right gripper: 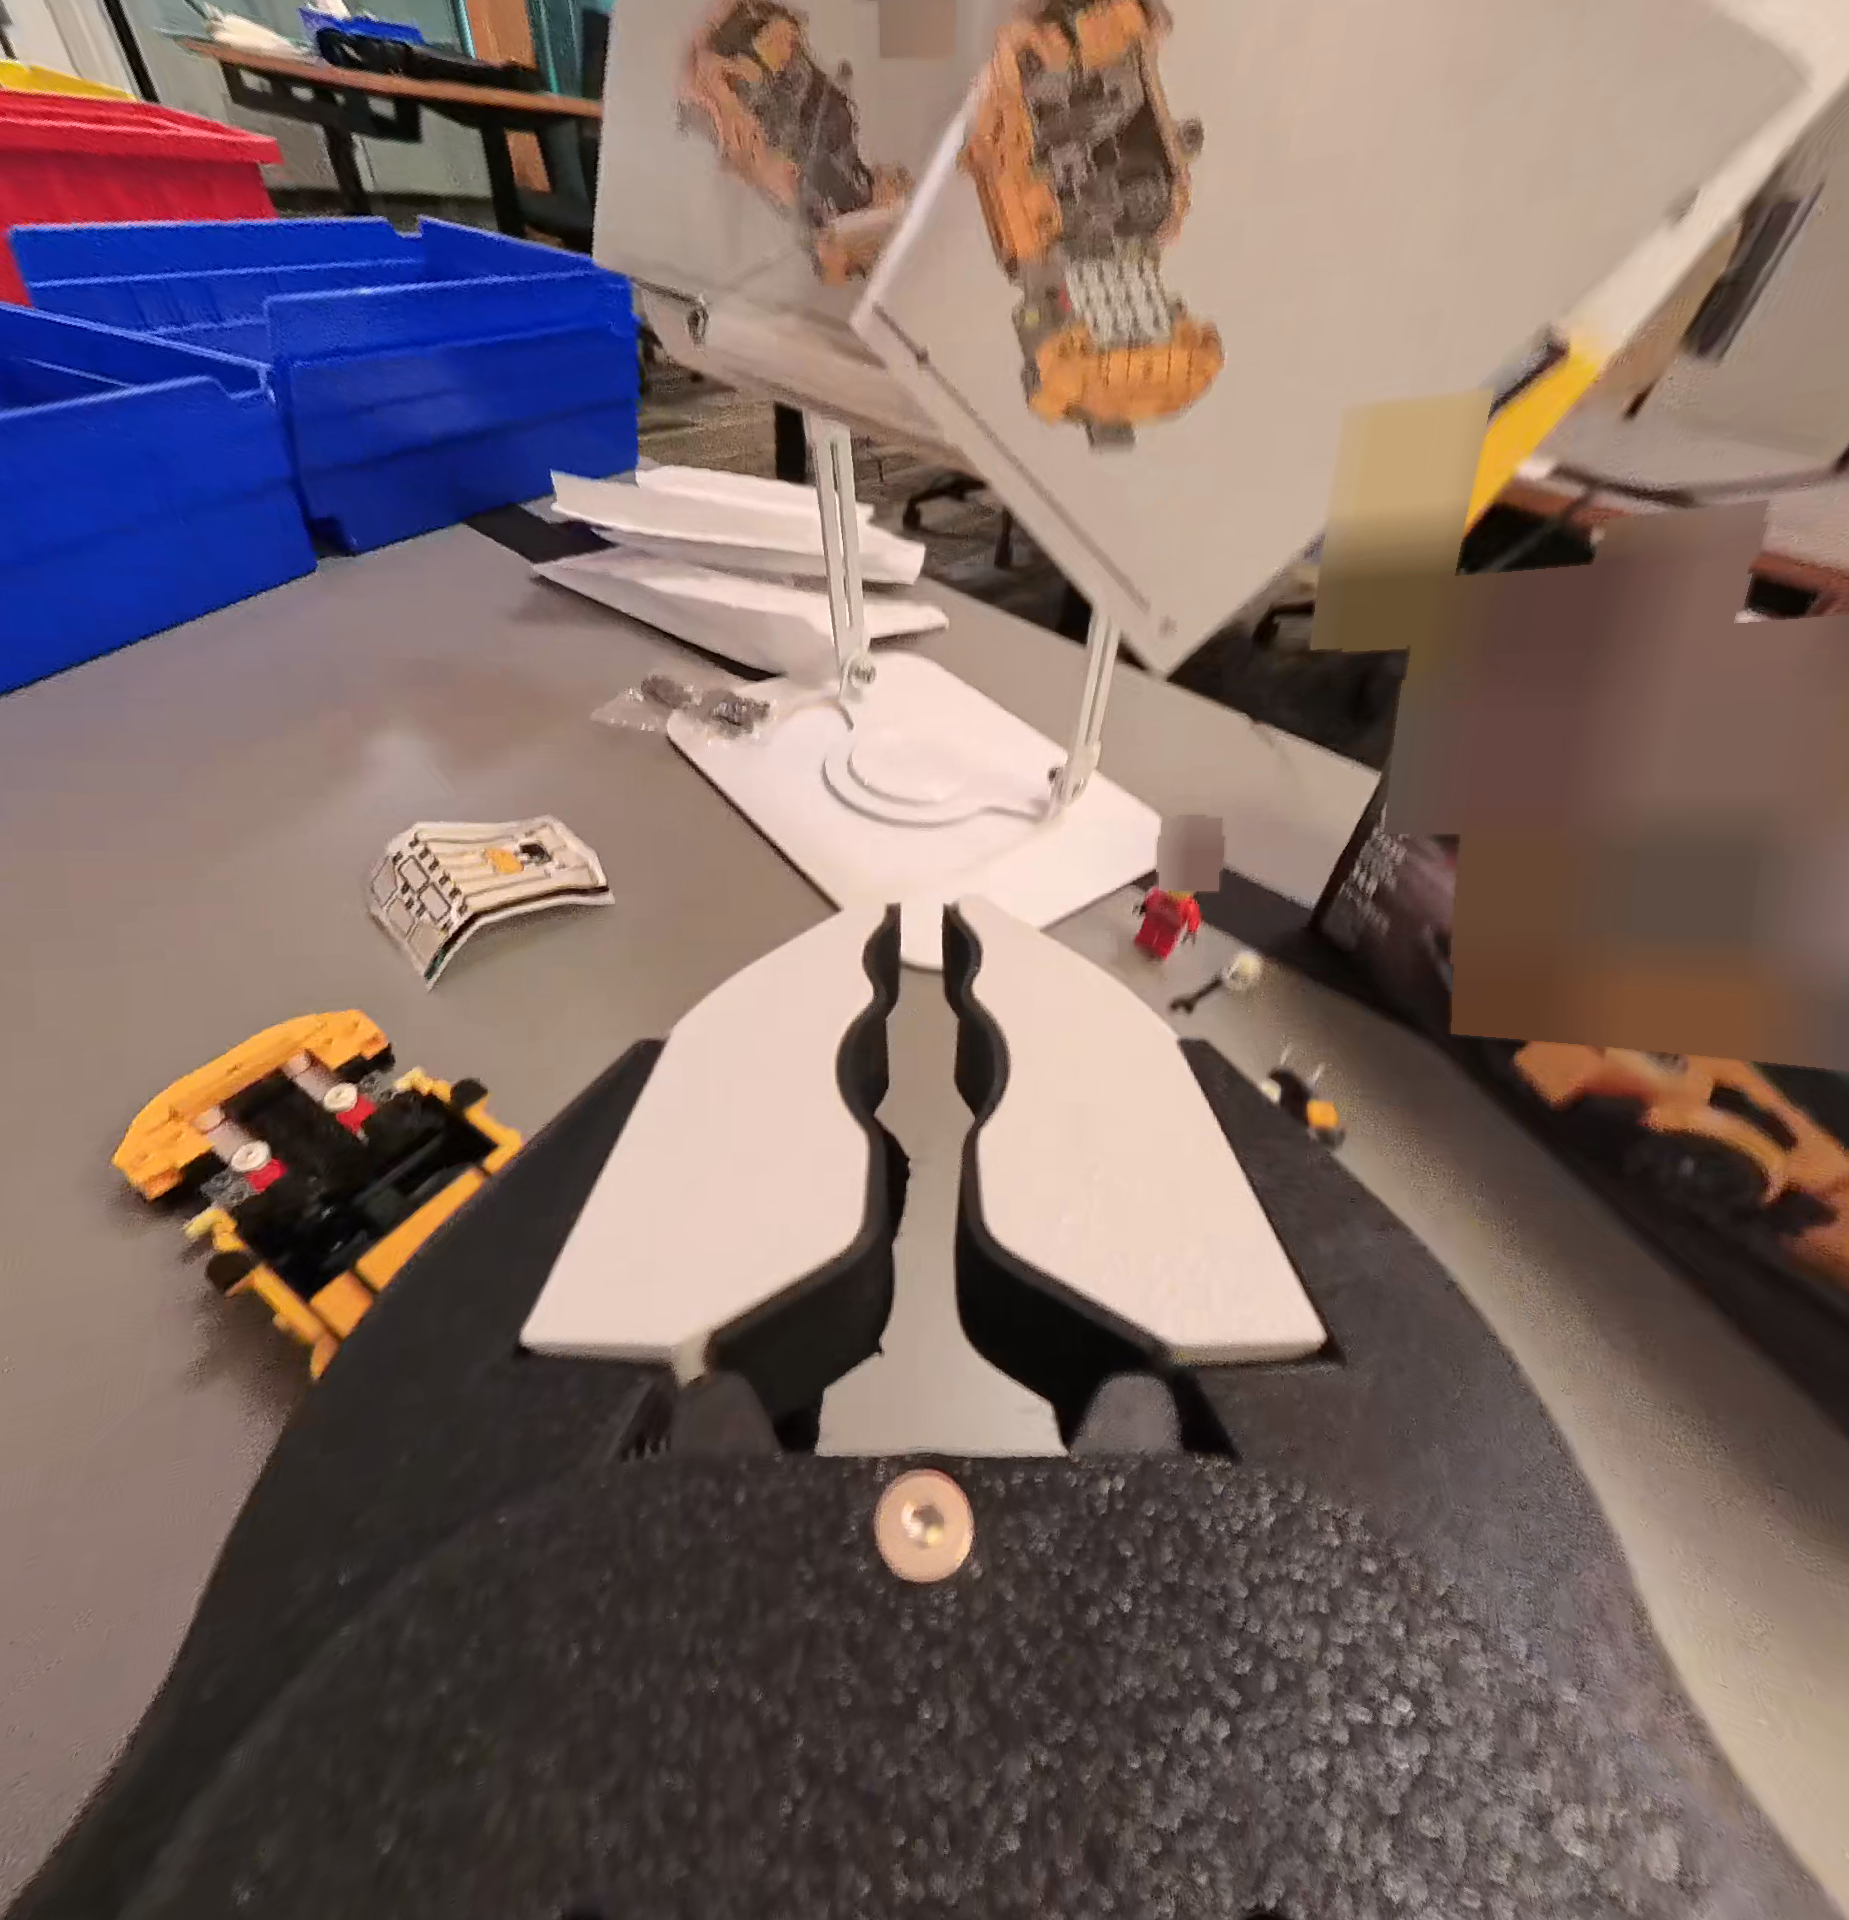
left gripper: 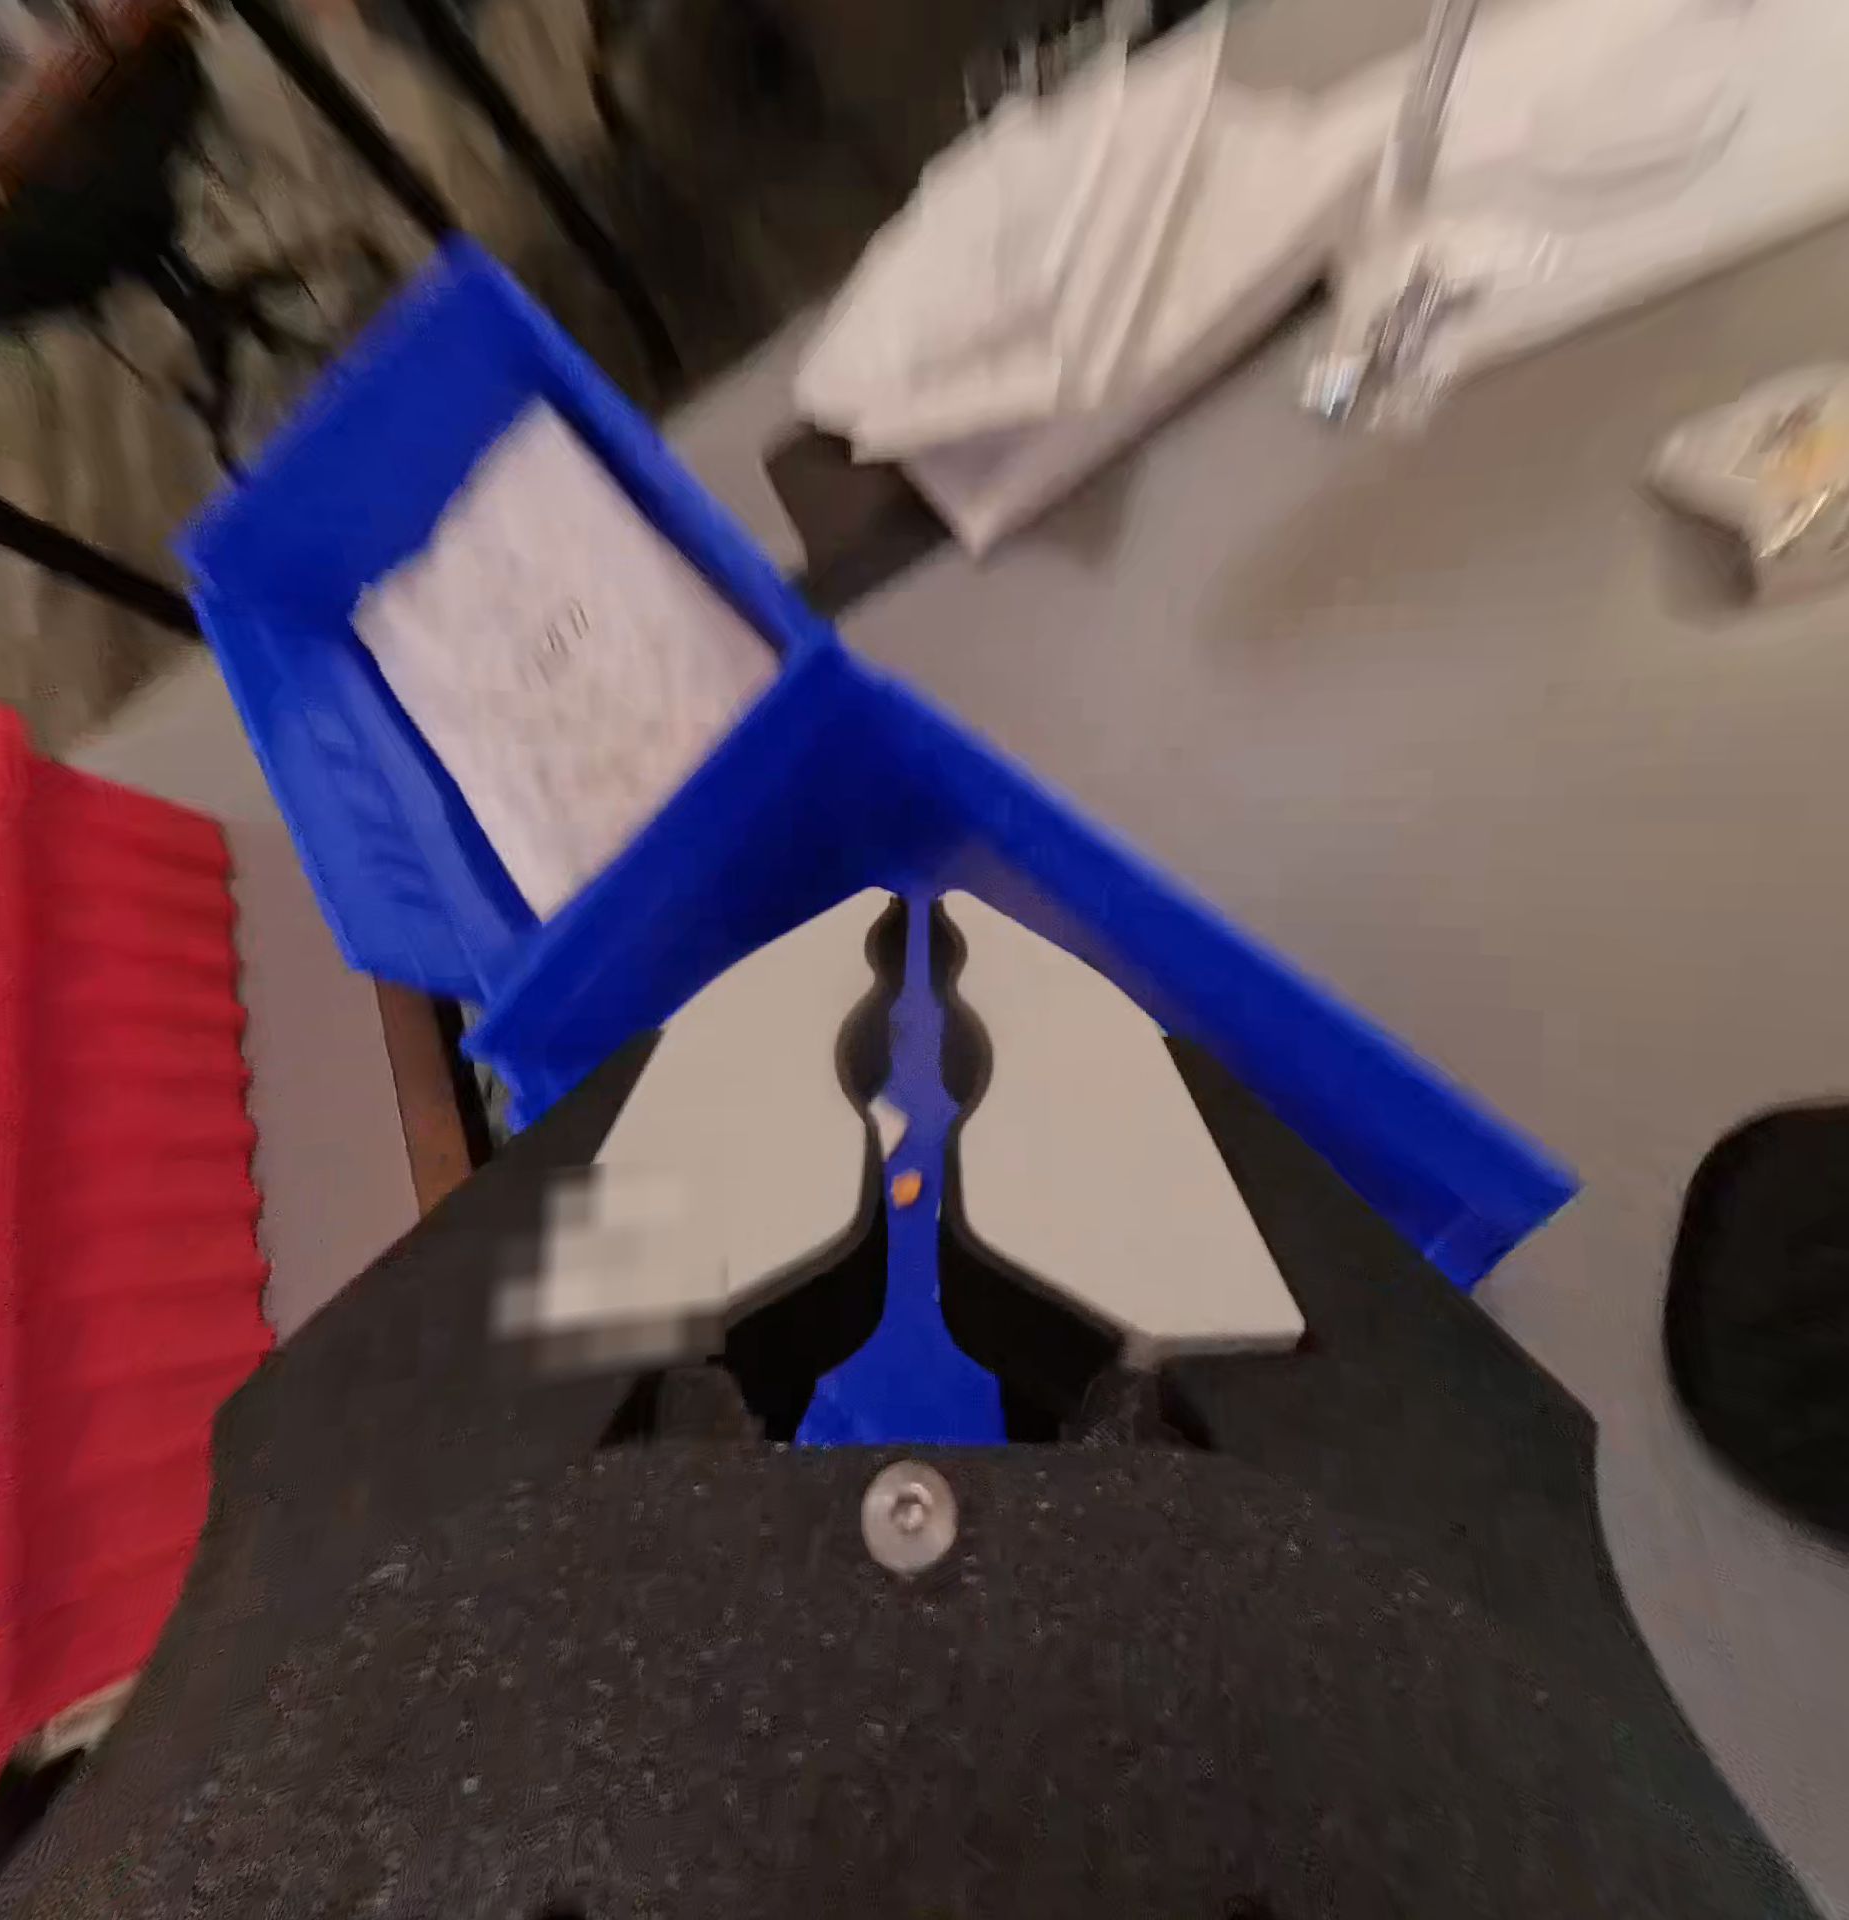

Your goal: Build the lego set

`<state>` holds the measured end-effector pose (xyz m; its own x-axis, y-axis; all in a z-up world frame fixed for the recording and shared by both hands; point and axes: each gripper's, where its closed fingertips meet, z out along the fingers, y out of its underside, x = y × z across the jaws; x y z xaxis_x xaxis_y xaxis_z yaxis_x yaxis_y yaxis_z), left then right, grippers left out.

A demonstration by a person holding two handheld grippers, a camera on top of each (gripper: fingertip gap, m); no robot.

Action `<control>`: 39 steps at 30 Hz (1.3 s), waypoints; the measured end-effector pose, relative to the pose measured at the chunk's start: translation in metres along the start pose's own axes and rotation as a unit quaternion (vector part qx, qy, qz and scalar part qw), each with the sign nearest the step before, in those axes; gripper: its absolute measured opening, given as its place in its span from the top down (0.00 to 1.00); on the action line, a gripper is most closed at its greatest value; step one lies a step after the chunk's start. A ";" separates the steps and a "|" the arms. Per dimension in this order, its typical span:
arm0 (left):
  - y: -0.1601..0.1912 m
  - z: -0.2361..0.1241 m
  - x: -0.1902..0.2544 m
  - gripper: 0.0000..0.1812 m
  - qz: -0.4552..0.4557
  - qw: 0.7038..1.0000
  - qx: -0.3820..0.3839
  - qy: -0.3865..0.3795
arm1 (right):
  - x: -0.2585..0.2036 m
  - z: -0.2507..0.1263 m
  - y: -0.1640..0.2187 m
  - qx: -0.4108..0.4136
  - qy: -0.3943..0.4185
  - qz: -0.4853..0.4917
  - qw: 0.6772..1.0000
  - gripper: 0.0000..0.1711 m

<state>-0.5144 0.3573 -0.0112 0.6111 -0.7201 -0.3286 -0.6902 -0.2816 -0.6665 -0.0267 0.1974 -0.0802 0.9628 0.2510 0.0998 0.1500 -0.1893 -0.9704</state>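
Claws first: we are seeing the left gripper (left gripper: pixel 915 914) pinching a blue bin (left gripper: pixel 629 727) by its wall and tilting it above the table (left gripper: pixel 1315 779), a white sheet (left gripper: pixel 561 655) lying inside. The right gripper (right gripper: pixel 922 920) is hovering with its fingers slightly parted, gripping nothing. The half-built yellow car (right gripper: pixel 307 1164) is lying on the table to its left, a sticker sheet (right gripper: pixel 484 883) beyond it, and a red minifigure (right gripper: pixel 1167 920) standing to the right by the manual stand (right gripper: pixel 930 790).

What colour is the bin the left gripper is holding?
Blue bin, clamped in the left gripper; clearest in the left wrist view.
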 end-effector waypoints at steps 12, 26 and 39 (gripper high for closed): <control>0.102 0.125 -0.025 0.92 -0.001 0.966 -0.219 0.141 | -0.006 -0.001 0.035 0.003 0.011 0.008 1.000 0.97; 0.128 0.175 -0.013 0.95 0.020 0.941 -0.282 0.188 | -0.004 0.003 0.052 -0.026 0.020 -0.004 0.999 0.98; -0.067 -0.006 0.152 0.96 -0.105 0.835 0.174 0.511 | -0.117 -0.008 -0.031 0.099 -0.146 -0.115 0.978 0.96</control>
<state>-0.3777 0.2630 -0.0121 -0.0686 -0.8929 0.4450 -0.3456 -0.3972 -0.8502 -0.1421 0.1666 -0.0596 0.7989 0.5320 0.2806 0.2804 0.0834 -0.9563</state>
